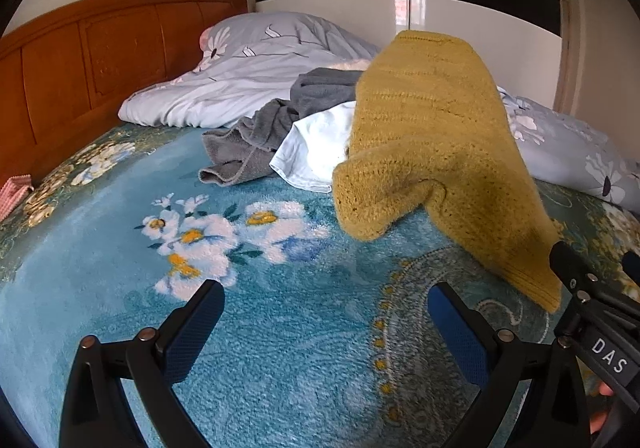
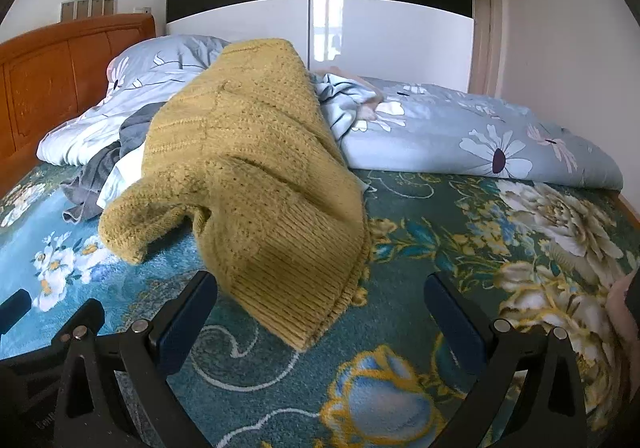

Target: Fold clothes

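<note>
A mustard-yellow knitted sweater (image 1: 436, 135) (image 2: 256, 167) lies draped over a pile of clothes on the bed, its ribbed hem trailing toward me. Under it sit a grey garment (image 1: 276, 127) (image 2: 100, 171) and a white garment (image 1: 316, 147) (image 2: 120, 175). My left gripper (image 1: 326, 300) is open over the blue floral blanket, left of the sweater's hem. My right gripper (image 2: 320, 296) is open just short of the hem, which hangs between its fingers without being held. The right gripper's body (image 1: 596, 312) shows at the right edge of the left wrist view.
A blue floral blanket (image 1: 240, 328) (image 2: 440, 240) covers the bed. A pale floral duvet (image 1: 248, 63) (image 2: 460, 127) is bunched along the far side. A wooden headboard (image 1: 80, 59) stands at left, a white wardrobe (image 2: 320, 27) behind. A pink cloth (image 1: 14, 189) lies at far left.
</note>
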The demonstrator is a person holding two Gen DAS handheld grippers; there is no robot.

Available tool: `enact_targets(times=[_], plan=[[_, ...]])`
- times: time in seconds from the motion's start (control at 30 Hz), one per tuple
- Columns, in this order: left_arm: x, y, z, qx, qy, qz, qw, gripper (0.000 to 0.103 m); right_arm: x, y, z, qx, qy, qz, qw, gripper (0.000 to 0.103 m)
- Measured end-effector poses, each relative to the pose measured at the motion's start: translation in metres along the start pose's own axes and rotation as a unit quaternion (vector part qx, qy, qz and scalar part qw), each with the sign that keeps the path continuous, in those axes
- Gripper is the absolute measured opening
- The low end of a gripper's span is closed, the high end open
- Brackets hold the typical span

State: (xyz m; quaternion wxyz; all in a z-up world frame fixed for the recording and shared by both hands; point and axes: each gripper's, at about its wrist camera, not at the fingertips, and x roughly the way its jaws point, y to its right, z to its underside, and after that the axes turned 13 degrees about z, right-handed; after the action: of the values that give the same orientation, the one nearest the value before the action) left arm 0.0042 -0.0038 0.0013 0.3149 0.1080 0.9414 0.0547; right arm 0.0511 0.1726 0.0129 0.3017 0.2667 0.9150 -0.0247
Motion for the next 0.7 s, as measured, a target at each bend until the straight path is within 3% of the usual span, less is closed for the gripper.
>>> enact_targets(times=[0.43,0.7], plan=[[-0.014,-0.008,0.004,-0.019,0.04,-0.003,0.999,0.103,0.003,-0.002,0.0,-0.019,0.009,0.038,0.999,0.103],[-0.015,-0.014,0.005,-0.035,0.043,0.009,0.9984,0.103,0.003,-0.001,0.0,-0.015,0.006,0.034,0.999,0.103]])
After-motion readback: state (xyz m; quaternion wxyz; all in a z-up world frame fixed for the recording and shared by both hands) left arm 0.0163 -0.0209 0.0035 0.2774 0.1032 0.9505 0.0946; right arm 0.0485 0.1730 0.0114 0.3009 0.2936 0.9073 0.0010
